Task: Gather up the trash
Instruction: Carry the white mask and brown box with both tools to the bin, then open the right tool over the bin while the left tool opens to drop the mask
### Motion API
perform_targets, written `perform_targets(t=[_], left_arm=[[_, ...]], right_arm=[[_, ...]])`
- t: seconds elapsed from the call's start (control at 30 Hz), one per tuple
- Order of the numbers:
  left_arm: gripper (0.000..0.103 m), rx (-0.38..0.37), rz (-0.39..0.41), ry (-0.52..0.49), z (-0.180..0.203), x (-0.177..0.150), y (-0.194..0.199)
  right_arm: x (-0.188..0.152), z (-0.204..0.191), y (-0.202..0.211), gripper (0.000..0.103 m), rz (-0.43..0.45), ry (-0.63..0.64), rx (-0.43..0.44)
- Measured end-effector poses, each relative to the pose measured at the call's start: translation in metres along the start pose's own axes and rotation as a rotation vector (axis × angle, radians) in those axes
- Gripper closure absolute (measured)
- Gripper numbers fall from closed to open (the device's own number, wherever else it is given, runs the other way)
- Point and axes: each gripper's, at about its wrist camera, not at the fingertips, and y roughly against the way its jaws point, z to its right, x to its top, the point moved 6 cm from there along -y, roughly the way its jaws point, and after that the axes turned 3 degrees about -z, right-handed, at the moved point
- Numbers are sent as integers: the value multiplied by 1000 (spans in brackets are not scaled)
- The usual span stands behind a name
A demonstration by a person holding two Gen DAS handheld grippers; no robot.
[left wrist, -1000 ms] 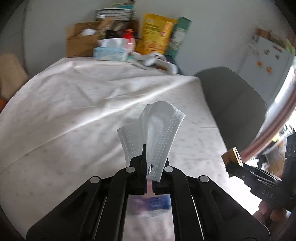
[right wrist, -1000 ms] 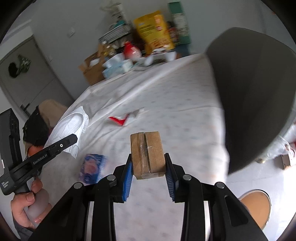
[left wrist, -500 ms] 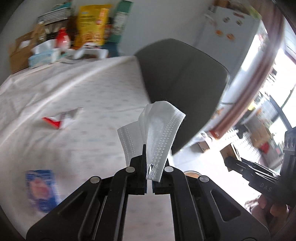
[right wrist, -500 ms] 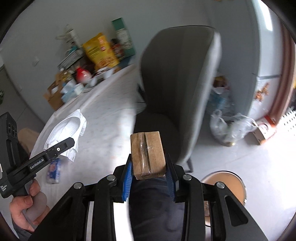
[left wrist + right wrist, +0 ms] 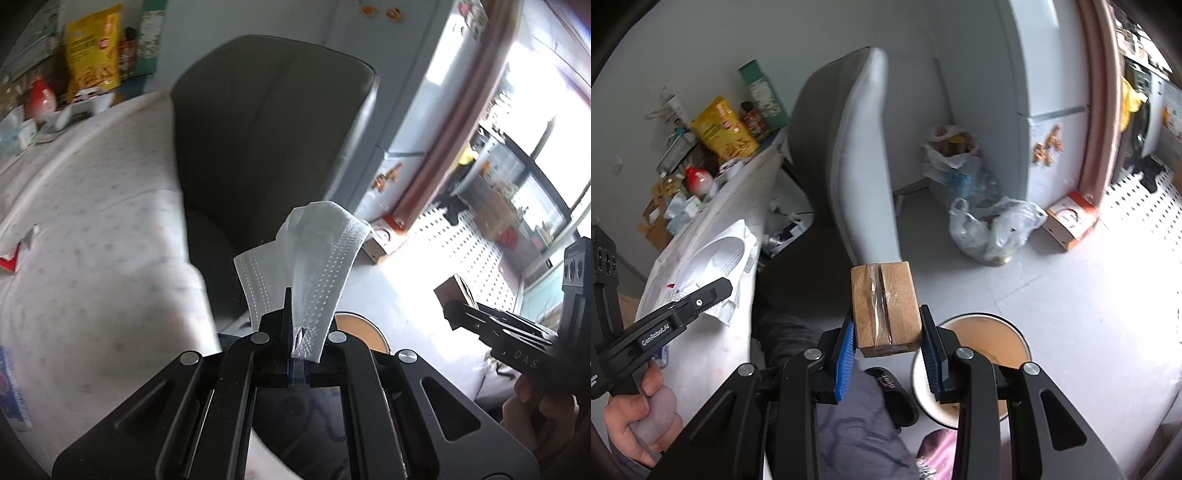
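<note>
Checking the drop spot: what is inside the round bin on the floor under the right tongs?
The bin shows a bare tan inner wall. The right tongs, shut on the cardboard box, cover its lower part, so its bottom cannot be seen.

desk (image 5: 92,229): left of grey upholstered chair (image 5: 864,155) | yellow snack bag (image 5: 92,51): at desk's far end | round white-rimmed bin (image 5: 982,328): on floor, right of chair, below right tongs (image 5: 888,345) | clear plastic bags (image 5: 990,229): on floor beyond bin | small orange-and-white carton (image 5: 1071,219): right of bags
</note>
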Motion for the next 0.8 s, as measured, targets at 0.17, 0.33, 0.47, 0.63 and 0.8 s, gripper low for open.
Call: perform_targets(t=[0.17,0.33,0.47,0.63,0.8], left_arm=[[99,-14,-34,-43,27,-3,-13],[99,-20,-56,-82,46,-6,-18],[99,-27,-84,-104,60,-9,-28],[99,-35,-110,-141,79,-11,-41],[99,-58,-145,-180,101,-16,-55]], right_arm=[[-6,35,-1,69,-4,-67,-11],[-11,62,1,43,9,-122,2],[-14,83,4,43,14,-167,-11],[-15,109,19,37,49,-216,-35],[-17,124,36,32,68,-212,-67]])
